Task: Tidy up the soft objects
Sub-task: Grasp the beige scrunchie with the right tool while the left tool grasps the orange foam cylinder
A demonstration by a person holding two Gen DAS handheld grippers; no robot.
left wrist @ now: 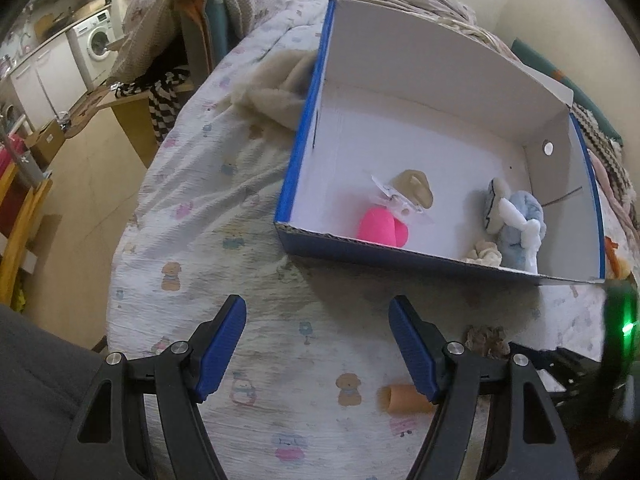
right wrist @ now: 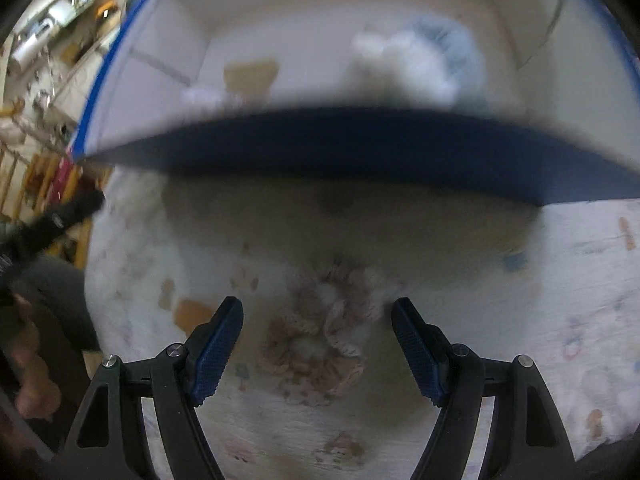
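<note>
1. We see a pinkish-brown scrunchie (right wrist: pixel 316 344) lying flat on the bed's printed sheet (right wrist: pixel 560 280), just in front of the box's blue near wall; the right wrist view is blurred, so its texture is hard to read.
2. Our right gripper (right wrist: pixel 316 340) points down over it with its fingers (right wrist: pixel 218 346) spread wide on either side of the scrunchie, not touching it.
3. The box (left wrist: pixel 432 80), white inside with blue outer walls, sits on the bed and holds a pink soft toy (left wrist: pixel 382 226), a beige piece (left wrist: pixel 416 188) with a white tag, a light blue plush (left wrist: pixel 516 224) and a cream scrunchie (left wrist: pixel 484 256) in the near right corner.
4. Our left gripper (left wrist: pixel 318 346) hovers above the sheet to the left of the box's near corner, its fingers (left wrist: pixel 222 350) spread with nothing between them.
5. A small orange piece (left wrist: pixel 404 400) lies on the sheet just beside the left gripper's right finger.
6. A cream fleece cloth (left wrist: pixel 272 88) lies against the box's left wall.
7. Beyond the bed, a washing machine (left wrist: pixel 98 42) stands in the far room.
</note>
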